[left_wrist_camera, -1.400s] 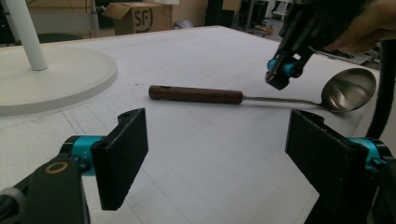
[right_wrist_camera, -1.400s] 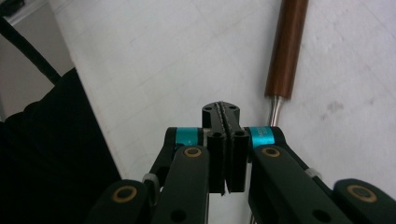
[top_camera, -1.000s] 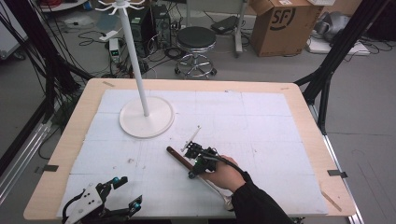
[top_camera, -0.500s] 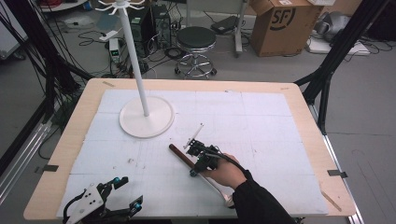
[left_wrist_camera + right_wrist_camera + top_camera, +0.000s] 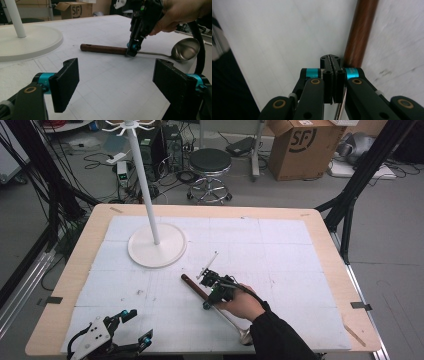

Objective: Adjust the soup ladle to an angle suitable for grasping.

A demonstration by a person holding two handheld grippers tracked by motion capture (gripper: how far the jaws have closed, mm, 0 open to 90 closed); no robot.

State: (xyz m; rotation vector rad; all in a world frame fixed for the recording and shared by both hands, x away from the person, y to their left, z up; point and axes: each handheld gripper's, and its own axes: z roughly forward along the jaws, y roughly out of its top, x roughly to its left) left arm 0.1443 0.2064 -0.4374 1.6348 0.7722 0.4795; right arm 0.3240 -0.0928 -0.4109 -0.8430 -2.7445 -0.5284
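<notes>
The counter (image 5: 330,270) is a pale wooden top under a white gridded sheet, and the biggest thing on it is the white rack stand (image 5: 157,245), a round base with a tall pole, standing toward the far left, well apart from the work. Nearer the front middle lies the ladle (image 5: 200,287), flat on the sheet and running diagonally: its dark wooden handle points toward the stand, its thin metal shaft leads back to the bowl near the front edge, beside the person's dark sleeve (image 5: 280,337). The right hand-held gripper (image 5: 214,285) comes down on it where wood meets metal; in the right gripper view its jaws are pressed together with the thin metal shaft pinched between the pads, the brown handle just beyond the tips. The left hand-held gripper (image 5: 134,327) lies at the front left corner, jaws wide apart with nothing between them, facing the ladle across bare sheet.
</notes>
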